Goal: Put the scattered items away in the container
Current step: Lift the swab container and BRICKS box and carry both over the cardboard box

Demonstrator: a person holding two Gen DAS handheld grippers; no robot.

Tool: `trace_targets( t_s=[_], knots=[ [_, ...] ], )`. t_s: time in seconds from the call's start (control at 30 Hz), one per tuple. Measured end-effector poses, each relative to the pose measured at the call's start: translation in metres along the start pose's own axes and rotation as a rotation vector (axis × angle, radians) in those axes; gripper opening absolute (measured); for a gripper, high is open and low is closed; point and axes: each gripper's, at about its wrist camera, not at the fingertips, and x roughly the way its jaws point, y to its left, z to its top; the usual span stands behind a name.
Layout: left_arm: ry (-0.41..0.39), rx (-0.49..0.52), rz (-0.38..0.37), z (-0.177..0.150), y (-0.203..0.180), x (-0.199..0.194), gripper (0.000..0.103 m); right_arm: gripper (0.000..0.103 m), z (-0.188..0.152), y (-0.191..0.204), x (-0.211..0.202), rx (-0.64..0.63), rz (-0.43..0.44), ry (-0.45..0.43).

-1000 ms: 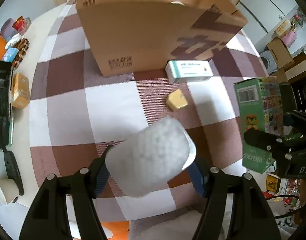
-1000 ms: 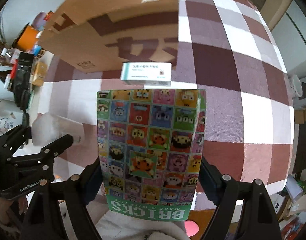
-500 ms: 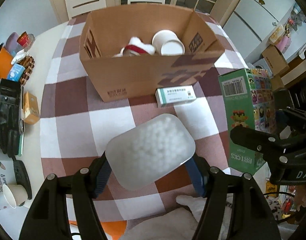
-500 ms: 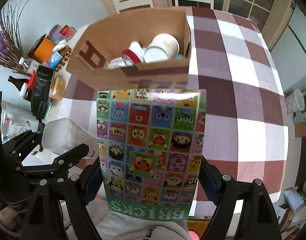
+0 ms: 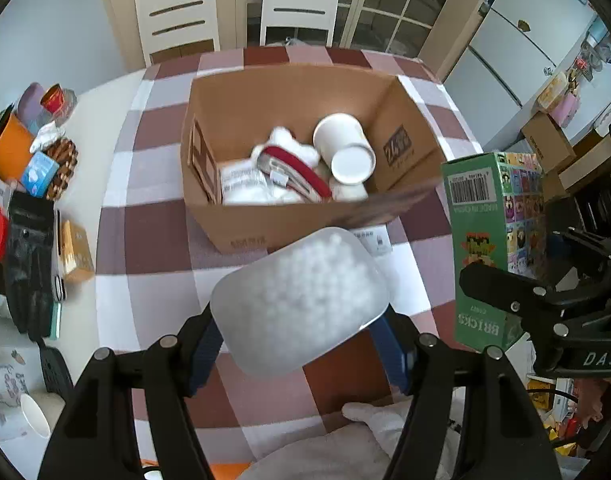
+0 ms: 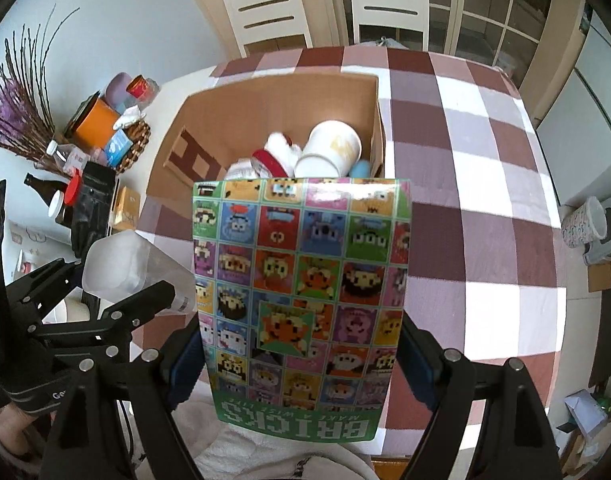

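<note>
Translucent tub [image 5: 301,300] clamped between left fingers [image 5: 203,344]; bricks box [image 6: 301,292] between right fingers [image 6: 415,360].

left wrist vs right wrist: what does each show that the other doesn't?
Left wrist only: the BRICKS box's barcode side and a small white carton beside the cardboard box.

Right wrist only: the BRICKS box's pixel-character face, dried purple stems, a brown bottle.

Both: the open cardboard box with a white cup inside, and the frosted container in the left gripper.
</note>
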Motion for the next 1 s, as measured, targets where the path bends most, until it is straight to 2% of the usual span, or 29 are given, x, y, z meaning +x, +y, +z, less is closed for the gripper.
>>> trace_targets(
  t_s=[0.47,1.0],
  knots=[
    [-0.046,0.040,-0.021,0.047,0.001,-0.006,0.069,0.085,0.042,-0.004,-0.004,0.131,-0.010,-0.013],
    [-0.039,0.033,-0.031,0.094,0.018,0.010,0.069,0.085,0.089,-0.013,0.018,0.245,-0.015,0.028]
  ],
)
